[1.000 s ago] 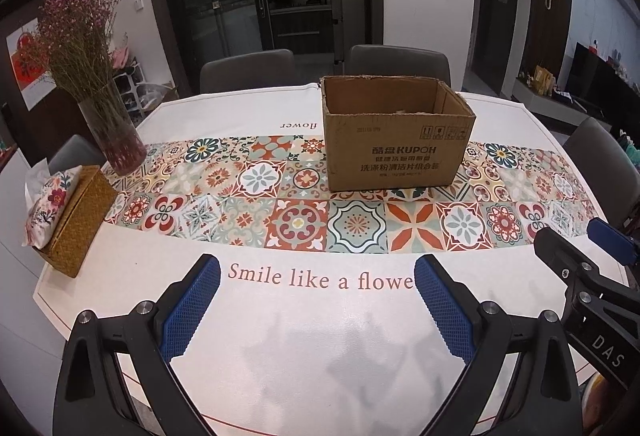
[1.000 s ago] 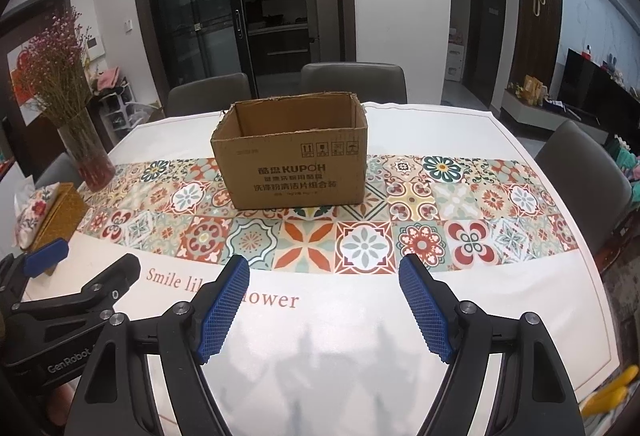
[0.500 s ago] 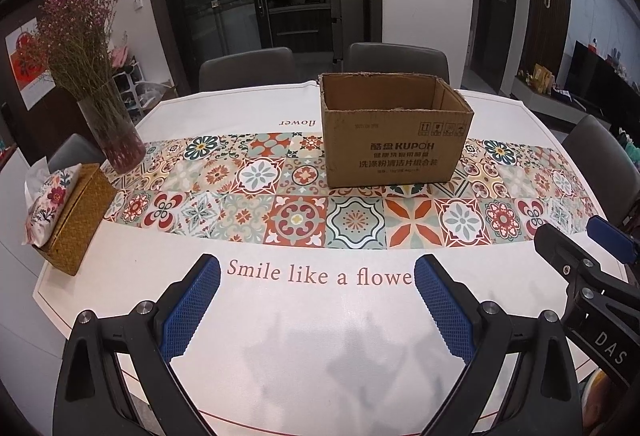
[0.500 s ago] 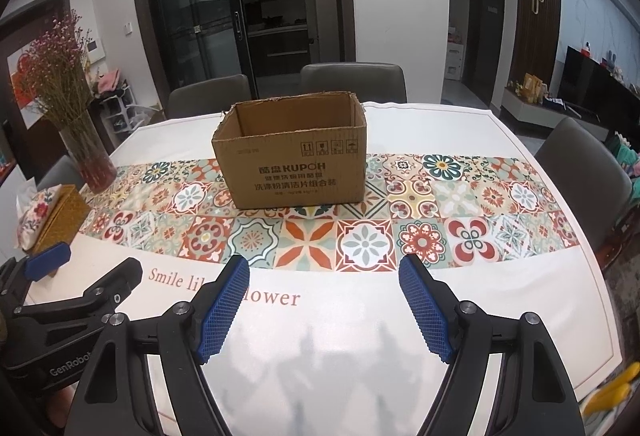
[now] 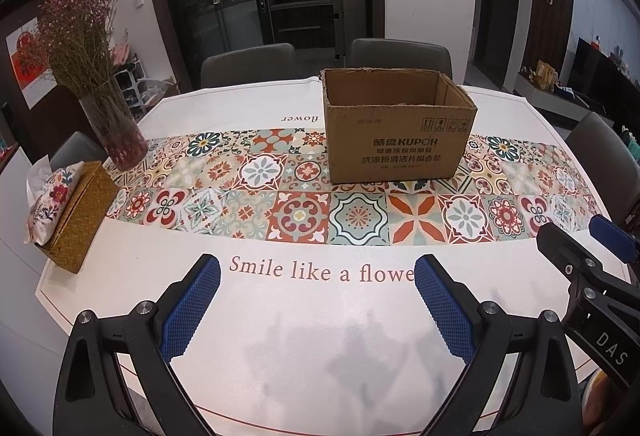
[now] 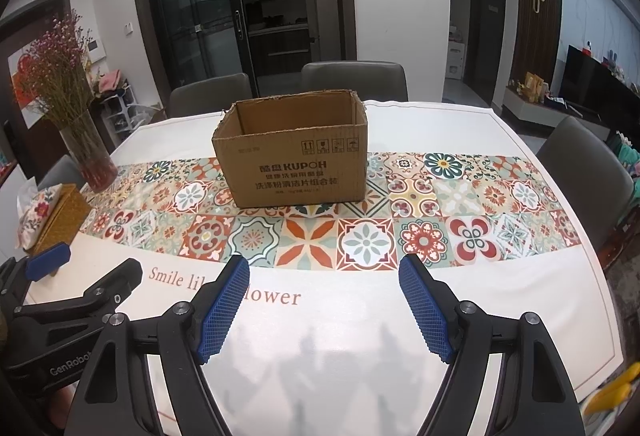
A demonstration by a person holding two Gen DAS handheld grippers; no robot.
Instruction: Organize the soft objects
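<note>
Both grippers drew slightly back and higher from the open brown cardboard box (image 5: pixel 396 131) over the last second, widening the view; the left gripper (image 5: pixel 316 272) and right gripper (image 6: pixel 324 274) hovered with jaws wide and empty. The box stood upright on the tile-patterned runner of the white-clothed table (image 5: pixel 320 336), its floor hidden. No soft objects were visible on the table, so sorting apparently had not begun.

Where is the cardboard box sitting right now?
The cardboard box stands open-topped on the far half of the patterned table runner, right of centre in the left wrist view, well right of the flower vase.
</note>
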